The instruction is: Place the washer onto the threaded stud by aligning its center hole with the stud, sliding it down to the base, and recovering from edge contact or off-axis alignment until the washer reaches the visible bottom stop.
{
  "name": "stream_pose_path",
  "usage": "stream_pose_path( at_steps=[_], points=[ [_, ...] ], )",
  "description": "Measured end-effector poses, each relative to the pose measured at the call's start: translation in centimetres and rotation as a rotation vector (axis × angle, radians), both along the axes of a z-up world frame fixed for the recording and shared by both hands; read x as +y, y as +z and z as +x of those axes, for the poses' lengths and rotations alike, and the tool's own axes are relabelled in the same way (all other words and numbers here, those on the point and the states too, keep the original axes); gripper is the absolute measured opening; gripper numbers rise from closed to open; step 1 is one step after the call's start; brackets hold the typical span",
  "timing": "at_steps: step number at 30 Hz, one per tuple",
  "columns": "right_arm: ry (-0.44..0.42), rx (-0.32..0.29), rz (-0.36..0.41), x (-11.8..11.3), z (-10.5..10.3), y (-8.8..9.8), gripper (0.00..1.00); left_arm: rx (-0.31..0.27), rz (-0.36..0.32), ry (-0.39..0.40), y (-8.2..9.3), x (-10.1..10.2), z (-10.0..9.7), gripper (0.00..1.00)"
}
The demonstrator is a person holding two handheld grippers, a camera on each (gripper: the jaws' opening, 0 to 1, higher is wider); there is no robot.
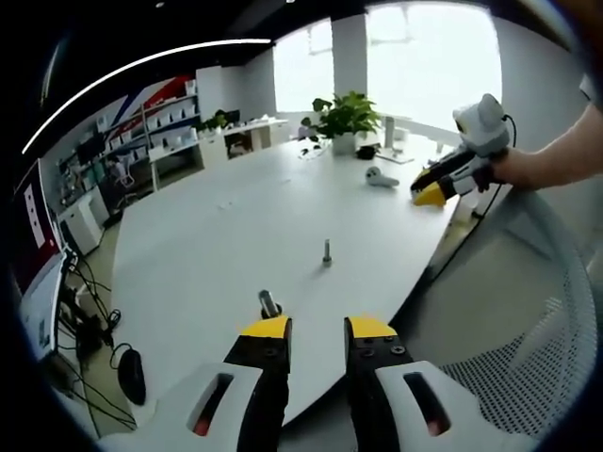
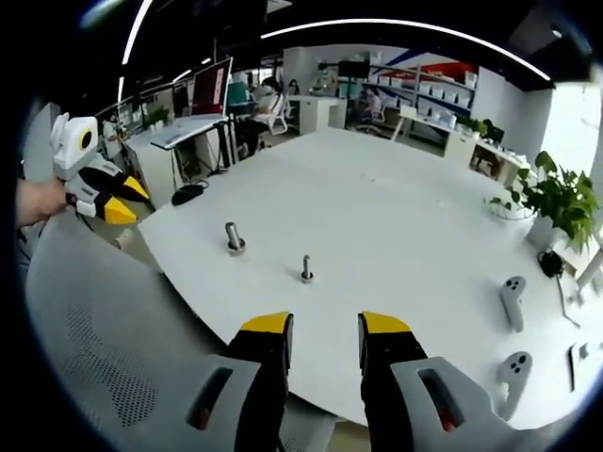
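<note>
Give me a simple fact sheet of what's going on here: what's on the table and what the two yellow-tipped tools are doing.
surface: white table
nearer metal piece: stud standing upright near the table edge
second metal piece: smaller stud upright, farther in, apart from the first
washer: too small to tell apart
left gripper: jaws apart, holding nothing, just short of the nearer stud
right gripper: jaws apart, holding nothing, at the table edge
other items: potted plant, two white controllers, mesh chair

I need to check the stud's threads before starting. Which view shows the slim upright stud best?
The right gripper view: the stud stands nearer, against bare table. In the left gripper view the stud is farther and smaller. Threads are too small to tell in either.
</note>
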State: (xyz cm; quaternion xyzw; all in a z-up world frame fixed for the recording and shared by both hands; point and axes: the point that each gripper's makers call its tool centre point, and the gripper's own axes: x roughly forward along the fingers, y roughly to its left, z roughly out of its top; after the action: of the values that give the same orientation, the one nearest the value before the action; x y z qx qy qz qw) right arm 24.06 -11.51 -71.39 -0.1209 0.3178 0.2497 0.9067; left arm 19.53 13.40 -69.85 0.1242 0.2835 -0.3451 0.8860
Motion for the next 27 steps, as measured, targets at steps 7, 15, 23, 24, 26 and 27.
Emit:
stream_pose_path(
  at_steps=[7,15,23,24,26,27],
  points=[
    [0.000,0.003,-0.019,-0.16,0.05,-0.19,0.30,-0.014,-0.006,-0.001,0.30,-0.11,0.12,0.20],
    [-0.025,-0.008,-0.007,-0.43,0.18,0.18,0.30,-0.012,-0.016,0.002,0.35,-0.01,0.20,0.20],
    [-0.031,-0.013,0.007,-0.42,0.18,0.29,0.30,-0.005,-0.027,0.013,0.34,0.17,0.12,0.20],
    [-0.029,-0.013,0.007,-0.41,0.20,0.28,0.30,-0.009,-0.026,0.013,0.41,0.17,0.16,0.20],
    [-0.028,-0.012,0.000,-0.45,0.19,0.27,0.30,-0.009,-0.031,0.016,0.45,0.16,0.22,0.20],
    [-0.030,-0.012,-0.002,-0.47,0.22,0.26,0.30,-0.006,-0.030,0.016,0.41,0.17,0.22,0.20]
  ],
)
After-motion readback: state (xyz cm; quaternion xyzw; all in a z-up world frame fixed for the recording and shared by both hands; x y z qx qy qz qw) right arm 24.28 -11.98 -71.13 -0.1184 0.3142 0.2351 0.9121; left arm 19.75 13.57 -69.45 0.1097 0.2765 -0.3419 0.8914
